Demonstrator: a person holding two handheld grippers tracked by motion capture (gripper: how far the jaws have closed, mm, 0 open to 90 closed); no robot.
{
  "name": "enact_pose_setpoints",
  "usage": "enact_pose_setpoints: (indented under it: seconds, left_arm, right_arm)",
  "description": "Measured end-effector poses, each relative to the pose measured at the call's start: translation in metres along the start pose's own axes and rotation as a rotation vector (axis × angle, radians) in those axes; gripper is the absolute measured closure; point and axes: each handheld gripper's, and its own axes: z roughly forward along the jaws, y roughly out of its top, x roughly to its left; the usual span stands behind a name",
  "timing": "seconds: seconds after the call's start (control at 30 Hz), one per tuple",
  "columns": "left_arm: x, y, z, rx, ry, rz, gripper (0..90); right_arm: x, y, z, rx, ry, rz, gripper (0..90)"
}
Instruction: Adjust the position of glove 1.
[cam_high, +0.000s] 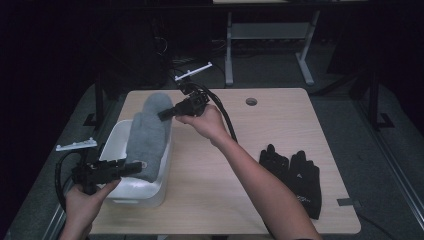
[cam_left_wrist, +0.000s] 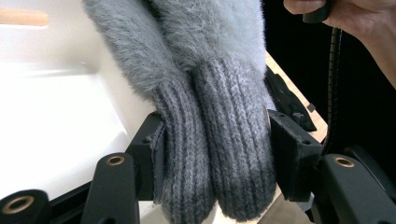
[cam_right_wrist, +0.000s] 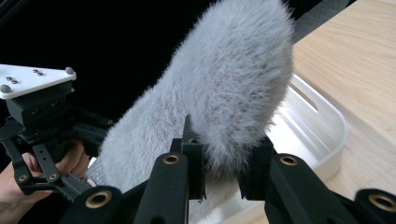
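Mittens (cam_high: 149, 132), two grey fuzzy ones laid together, hang stretched between the two grippers over the white bin (cam_high: 116, 145) at the left of the table (cam_high: 260, 145). Their long axis runs near to far, ribbed cuffs at the near end and rounded tips at the far end.

The left gripper (cam_high: 131, 169), at the near left, has its jaws pinching both cuffs side by side; in the left gripper view the pads press on the grey ribbing (cam_left_wrist: 217, 154). The right gripper (cam_high: 165, 114), reaching across from the right, has its jaws squeezed on the fuzzy tip end (cam_right_wrist: 224, 112), at the bin's far end. So each hand holds its own end, and the pair lies just above the bin, lengthwise along it; lowering both ends together looks like the move that matters.

Far to the right, near the table's near edge, lie two black gloves (cam_high: 295, 175), side by side, well apart from both hands.

Count: two mittens, two gloves, one bin, two grippers.
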Motion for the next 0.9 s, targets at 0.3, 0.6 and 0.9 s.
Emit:
enact_pose_setpoints:
  seconds: [0.3,0.6,0.9]
  left_arm:
    - [0.011,-0.005,-0.009,0.002,0.021,-0.023,44.1]
    - [0.023,-0.012,-0.011,0.017,0.029,-0.051,44.0]
    - [0.037,-0.022,-0.011,0.039,0.037,-0.085,43.6]
  right_arm:
    - [0.0,0.005,0.021,0.016,0.018,0.014,75.0]
    - [-0.005,0.004,0.04,0.042,0.022,0.023,75.0]
    - [-0.011,0.001,0.06,0.07,0.022,0.032,75.1]
